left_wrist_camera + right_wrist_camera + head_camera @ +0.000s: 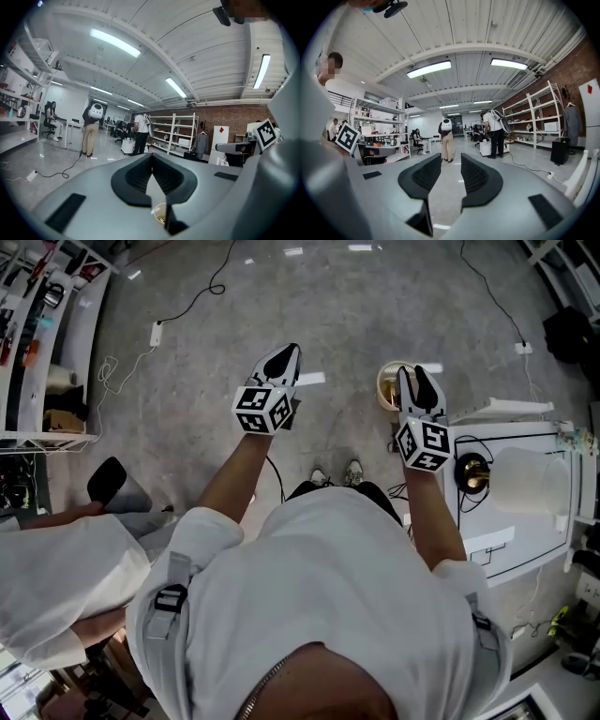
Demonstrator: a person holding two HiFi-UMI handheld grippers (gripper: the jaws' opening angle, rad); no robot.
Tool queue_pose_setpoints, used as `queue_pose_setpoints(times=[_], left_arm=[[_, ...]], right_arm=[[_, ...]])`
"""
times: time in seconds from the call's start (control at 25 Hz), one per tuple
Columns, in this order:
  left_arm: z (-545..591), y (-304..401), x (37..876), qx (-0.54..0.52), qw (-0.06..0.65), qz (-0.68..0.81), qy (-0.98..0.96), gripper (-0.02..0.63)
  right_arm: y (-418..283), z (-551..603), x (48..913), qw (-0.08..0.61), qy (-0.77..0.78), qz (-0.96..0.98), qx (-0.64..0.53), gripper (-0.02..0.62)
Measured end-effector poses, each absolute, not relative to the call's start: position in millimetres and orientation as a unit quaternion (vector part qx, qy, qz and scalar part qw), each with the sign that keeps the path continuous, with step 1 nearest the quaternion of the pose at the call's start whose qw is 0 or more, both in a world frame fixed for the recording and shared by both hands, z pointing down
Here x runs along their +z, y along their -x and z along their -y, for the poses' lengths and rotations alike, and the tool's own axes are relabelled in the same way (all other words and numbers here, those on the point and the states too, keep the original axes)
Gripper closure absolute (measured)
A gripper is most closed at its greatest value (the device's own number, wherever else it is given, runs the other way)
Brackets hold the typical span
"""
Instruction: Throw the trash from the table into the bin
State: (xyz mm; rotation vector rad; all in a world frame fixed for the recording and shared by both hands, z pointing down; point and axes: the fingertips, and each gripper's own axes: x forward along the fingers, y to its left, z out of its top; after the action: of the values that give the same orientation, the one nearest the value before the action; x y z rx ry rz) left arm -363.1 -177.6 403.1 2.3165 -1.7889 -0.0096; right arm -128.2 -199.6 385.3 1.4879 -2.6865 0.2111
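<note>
Both grippers are held out in front of us over the concrete floor [187, 296], off the left edge of the surface [525, 545]. Both point approx. level across the room.

L gripper [286, 357]: jaws pressed together tip to tip, nothing btwn them.

R gripper [415, 381]: jaws spread. Only floor and room show through the gap; nothing is pinched.

Bin [390, 390]: round, pale rim, yellowish inside. It stands on the floor near the far left corner of the surface. In head view the R gripper's tips overlap its rim. The L gripper view catches it too, low down under the shut jaws. Contents not readable.

On the surface:
- a black tape outline
- a brownish round item [472, 470] w/ black cables, near the left edge
- a pale translucent shape [530, 482] just beside it, toward the middle

We can't tell which of these is trash.

Elsewhere:
- Power strip [157, 334] w/ cable on the floor, far left.
- Shelf rack [37, 352] along the left side.
- 2nd person in white [56, 568] close at our left, one black shoe [106, 479] showing.
- Gripper views show several people standing far across the room, white shelving [539, 117] and a brick wall [225, 117].
</note>
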Motion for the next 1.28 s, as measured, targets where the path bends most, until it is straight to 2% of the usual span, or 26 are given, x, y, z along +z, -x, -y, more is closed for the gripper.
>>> queue_pose_setpoints(times=[0.24,0.4,0.56,1.28], left_arm=[[179,346,397,-0.006,0.105,0.576,-0.811,0.595],[181,316,401,-0.005,0.109,0.538,-0.836,0.595],[179,272,410,0.004,0.117,0.498,-0.859,0.595],[88,40,428,0.035,0.115,0.417,-0.901,0.595]], right_arm=[[118,180,384,0.032,-0.509,0.857,0.069,0.459],[97,160,390,0.038,-0.535,0.841,0.073,0.508],[67,137,401,0.049,-0.556,0.826,0.079,0.589],[-152,-12,438,0.054,-0.615,0.779,0.11,0.589]])
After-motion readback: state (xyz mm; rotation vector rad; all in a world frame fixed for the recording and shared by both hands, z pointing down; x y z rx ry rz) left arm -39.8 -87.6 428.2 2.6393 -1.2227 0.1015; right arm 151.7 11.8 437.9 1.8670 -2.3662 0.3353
